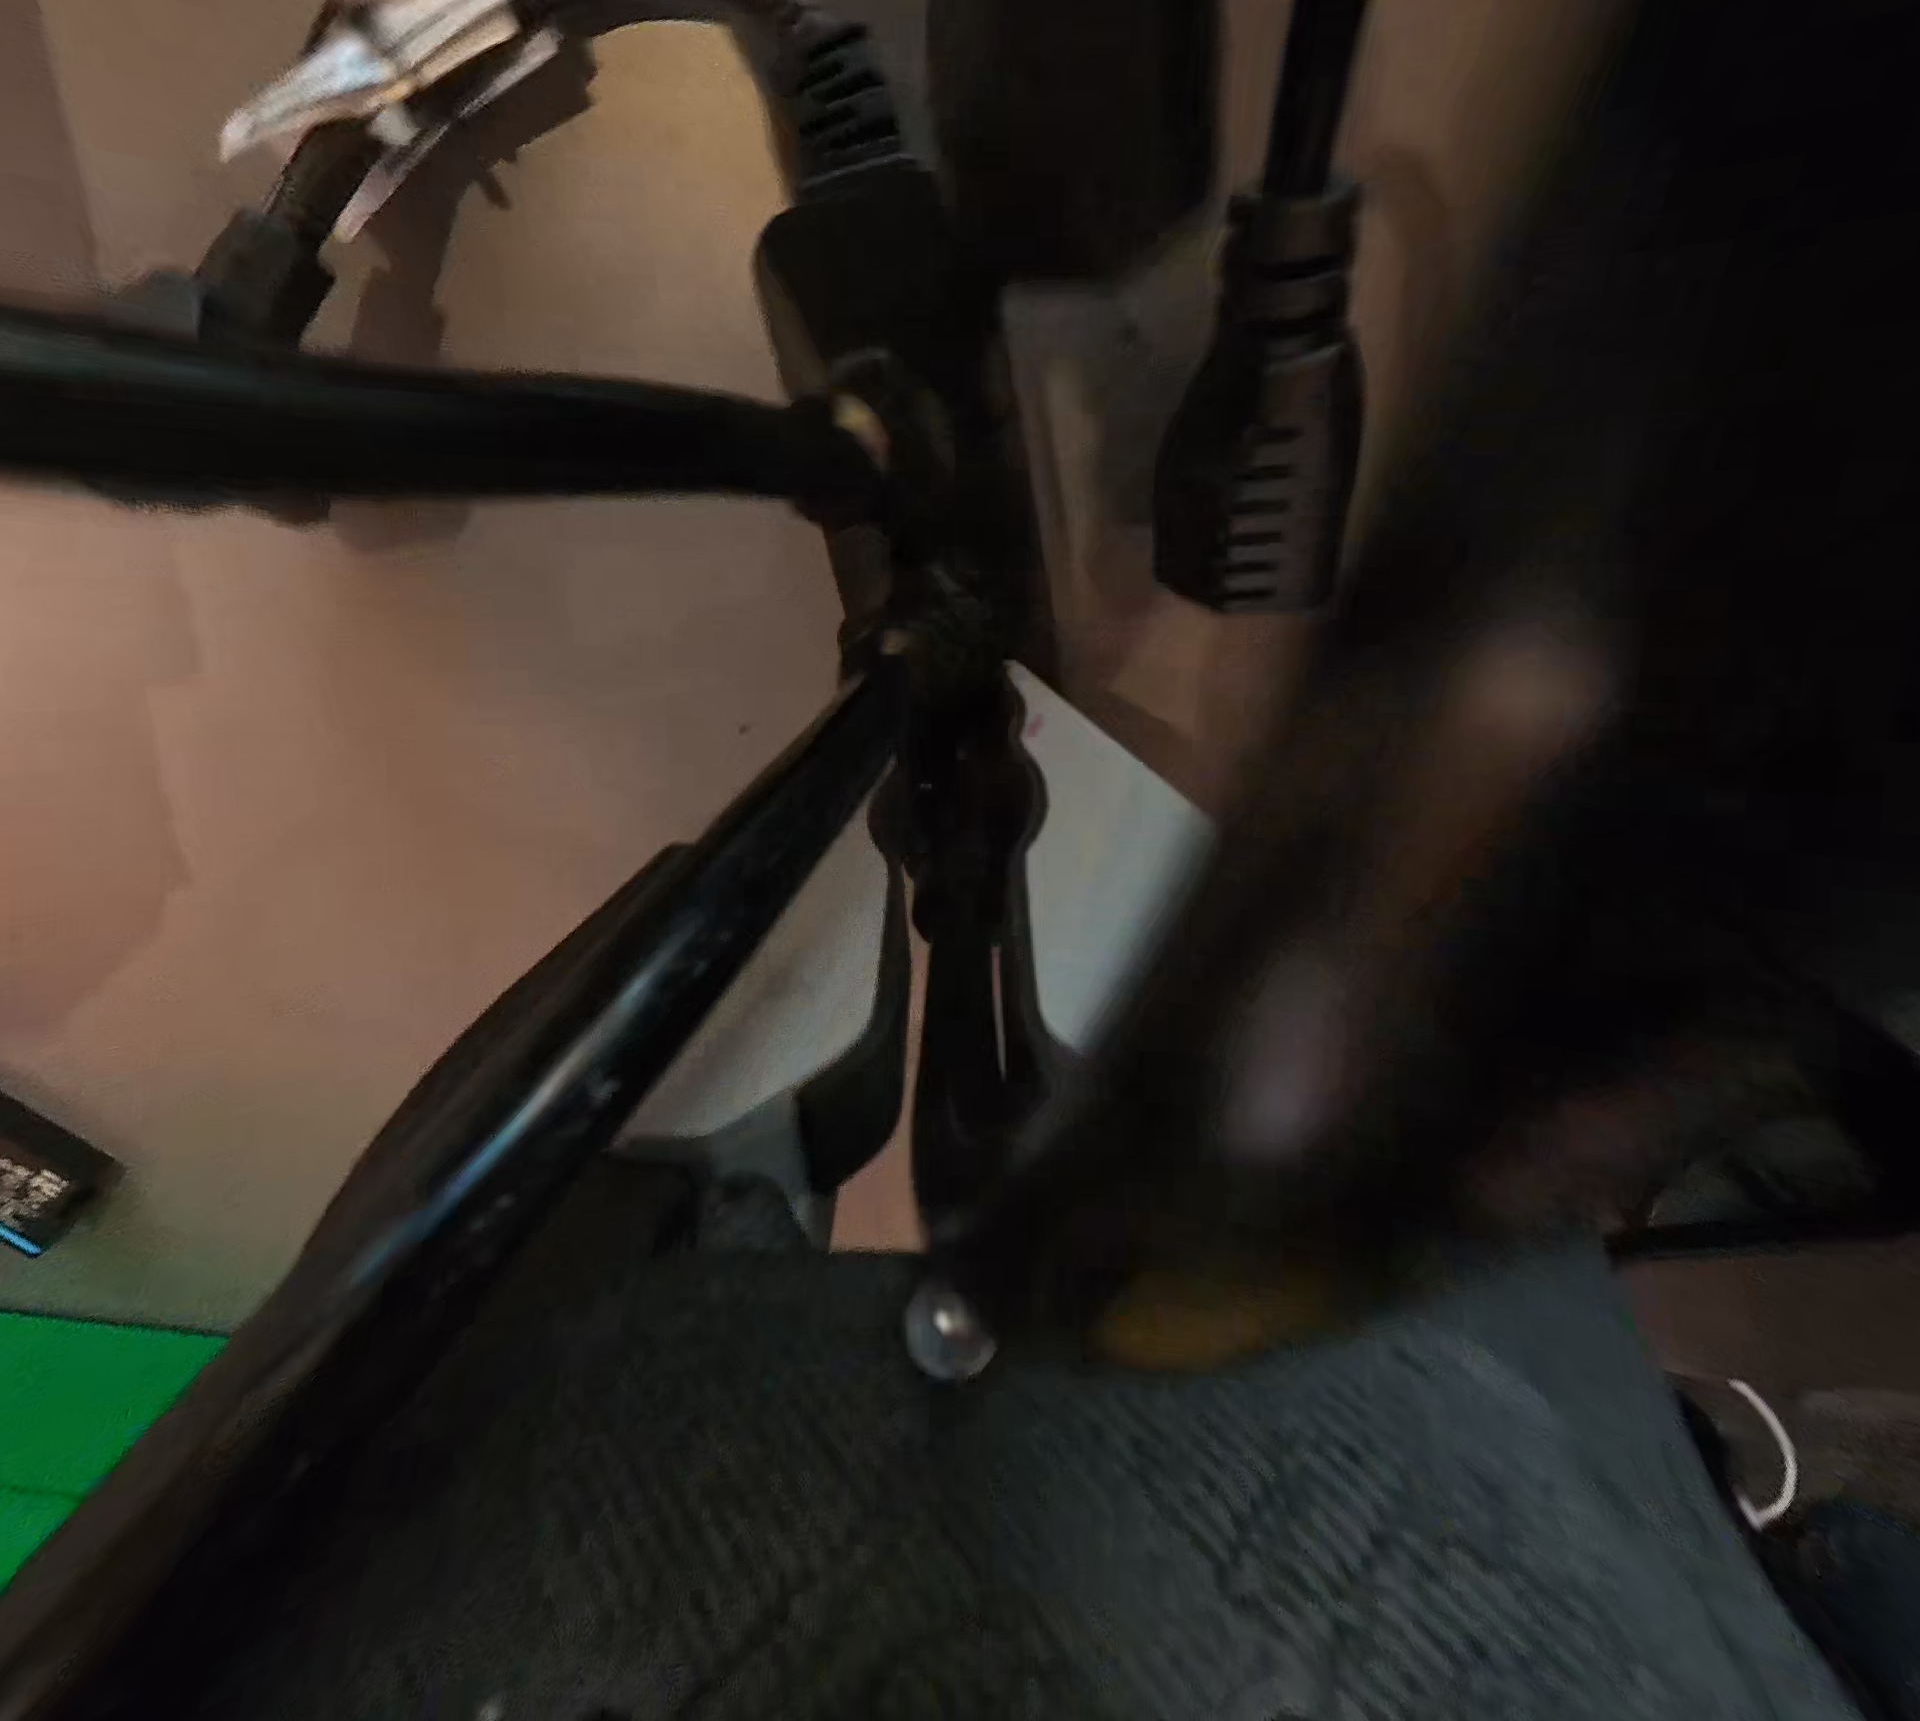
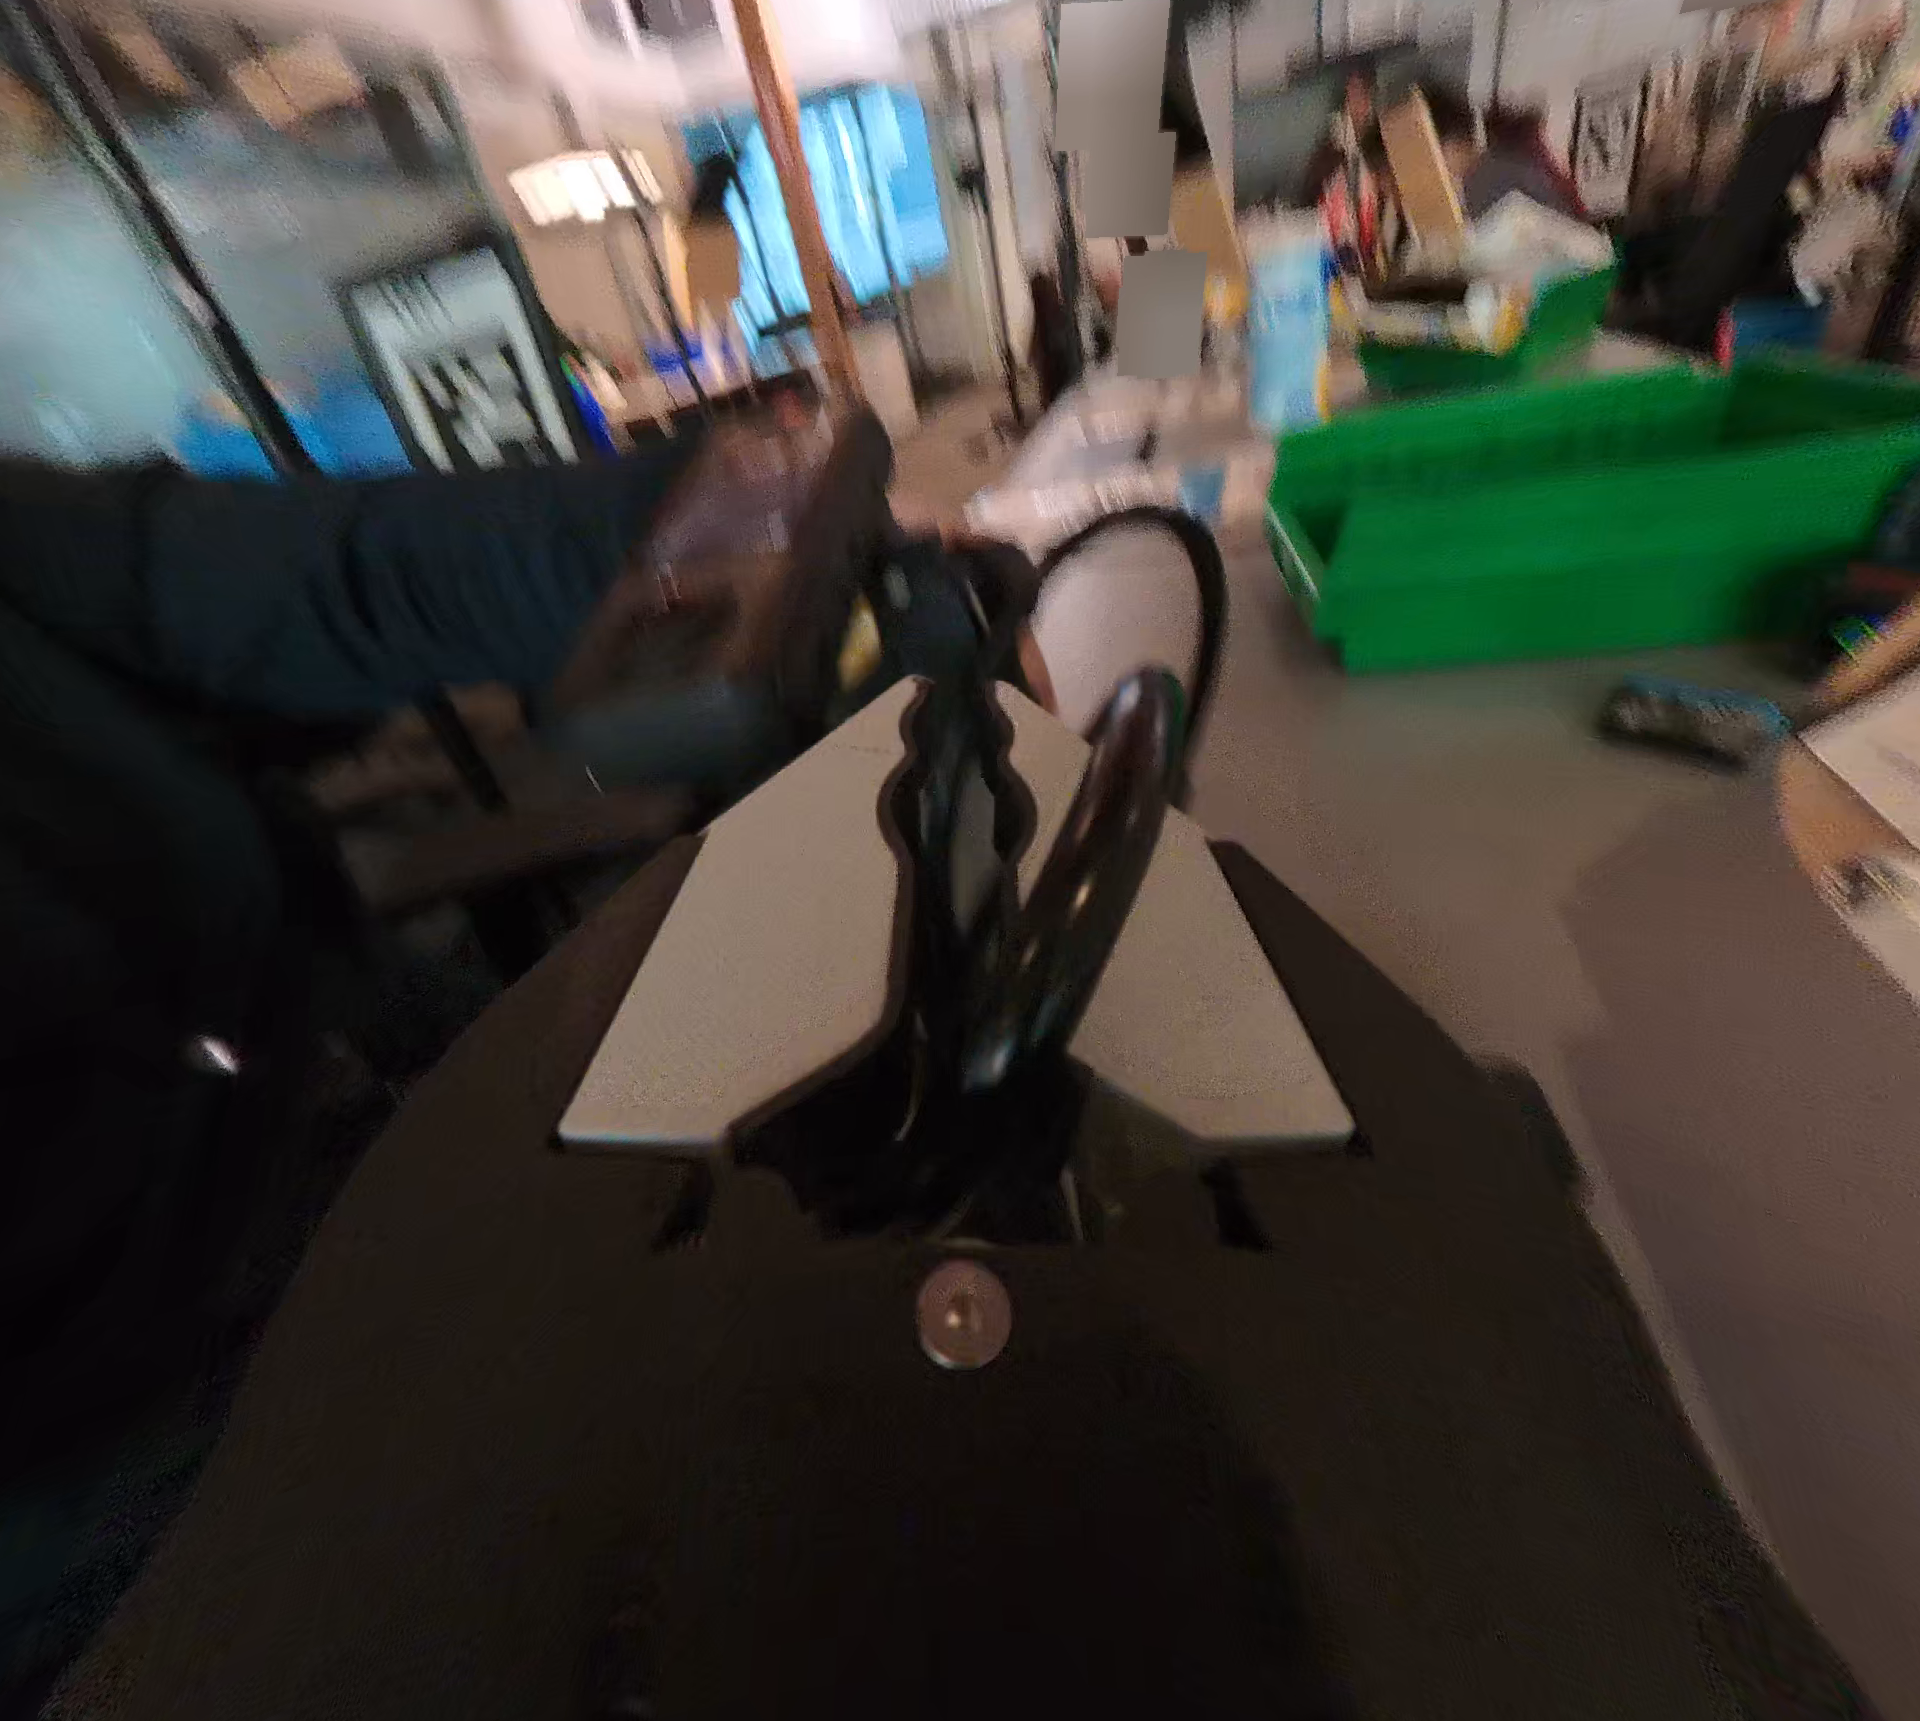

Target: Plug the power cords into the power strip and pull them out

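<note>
Black cord: a glossy black power cord runs up between the grey fingers of the right gripper, arches over far of the tips and comes down again just right of the slot.
Right jaws: narrow, the wavy pads pressed on the cord; a dark plug-like lump sits just far of the tips, too blurred to read.
Left gripper: its jaws look close together with dark cords crossing at the tips; whether they pinch anything cannot be told.
Loose plug: a ribbed black plug lies far and right of the left tips, apart from them.
Power strip: not identifiable in either view.
Step in hand: likely carrying a cord toward or off the strip.
Doing it well: grip the plug body rather than the cable, keep it square to the socket, and move straight along the prongs.
</note>
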Tool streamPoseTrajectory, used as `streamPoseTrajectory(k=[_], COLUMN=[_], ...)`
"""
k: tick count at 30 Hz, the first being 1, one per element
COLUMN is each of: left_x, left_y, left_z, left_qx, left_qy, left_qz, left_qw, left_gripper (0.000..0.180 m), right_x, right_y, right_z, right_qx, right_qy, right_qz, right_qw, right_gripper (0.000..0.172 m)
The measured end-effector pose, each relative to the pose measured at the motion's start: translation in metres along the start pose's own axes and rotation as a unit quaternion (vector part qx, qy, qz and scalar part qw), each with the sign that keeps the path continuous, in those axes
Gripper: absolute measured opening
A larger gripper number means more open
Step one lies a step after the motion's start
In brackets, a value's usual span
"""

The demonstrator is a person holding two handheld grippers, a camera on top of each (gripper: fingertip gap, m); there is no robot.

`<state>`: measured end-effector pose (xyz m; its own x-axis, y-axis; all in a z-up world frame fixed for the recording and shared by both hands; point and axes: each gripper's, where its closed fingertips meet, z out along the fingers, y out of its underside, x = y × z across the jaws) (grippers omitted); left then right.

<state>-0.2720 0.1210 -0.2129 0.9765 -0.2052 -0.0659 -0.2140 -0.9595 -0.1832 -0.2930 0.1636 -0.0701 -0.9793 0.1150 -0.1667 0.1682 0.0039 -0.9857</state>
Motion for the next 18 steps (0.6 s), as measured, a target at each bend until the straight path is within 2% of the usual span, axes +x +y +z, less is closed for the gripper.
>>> streamPoseTrajectory(k=[1,4,8,14,16,18], left_x=[-0.002,0.001,0.002,0.003,0.003,0.003], left_y=[0.004,0.008,0.009,0.009,0.009,0.009], left_z=[0.0,-0.002,-0.002,-0.003,-0.003,-0.003], left_qx=[0.009,0.056,0.057,0.057,0.058,0.06], left_qy=[0.0,0.012,0.011,0.008,0.008,0.008], left_qz=[-0.006,0.009,-0.003,-0.016,-0.018,-0.019], left_qw=[1.0,0.998,0.998,0.998,0.998,0.998], left_gripper=[0.011,0.013,0.013,0.013,0.012,0.012], right_x=[0.003,0.01,0.009,-0.009,-0.012,-0.009], right_y=[0.017,0.044,0.057,0.069,0.088,0.096], right_z=[-0.004,-0.012,-0.002,0.005,0.005,0.011], right_qx=[-0.046,-0.126,-0.146,-0.136,-0.178,-0.181], right_qy=[0.011,0.043,0.035,-0.026,-0.022,-0.004], right_qz=[-0.017,-0.039,-0.04,-0.01,-0.008,-0.012], right_qw=[0.999,0.99,0.988,0.99,0.984,0.983], right_gripper=[0.001,0.004,0.016,0.013,0.014,0.024])
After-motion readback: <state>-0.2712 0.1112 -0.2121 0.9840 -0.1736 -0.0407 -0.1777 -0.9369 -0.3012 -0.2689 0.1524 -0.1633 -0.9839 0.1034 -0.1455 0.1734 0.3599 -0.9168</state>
